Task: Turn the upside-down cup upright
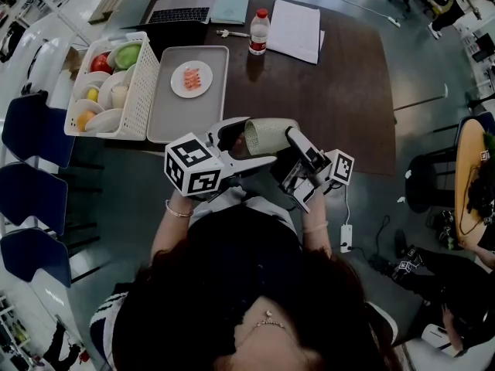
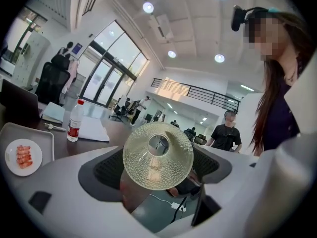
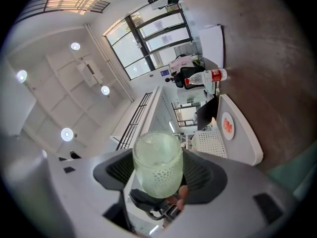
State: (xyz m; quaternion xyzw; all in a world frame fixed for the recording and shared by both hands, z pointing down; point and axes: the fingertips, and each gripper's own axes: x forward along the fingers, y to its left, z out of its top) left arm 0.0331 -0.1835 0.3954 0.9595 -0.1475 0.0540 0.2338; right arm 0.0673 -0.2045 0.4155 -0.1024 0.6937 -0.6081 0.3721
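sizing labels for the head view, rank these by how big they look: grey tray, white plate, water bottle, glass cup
1. grey tray
2. glass cup, though it is held nearer the camera, so unsure
3. white plate and water bottle look about alike

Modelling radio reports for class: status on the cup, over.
Left gripper jaws open, astride dimpled clear glass cup. Right gripper shut on it. Cup held sideways, not yet upright. No obstruction seen.

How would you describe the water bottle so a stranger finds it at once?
Find the dark brown table, then its far edge, left of the white paper sheets. The bottle stands upright there; only it has a red cap and red label.
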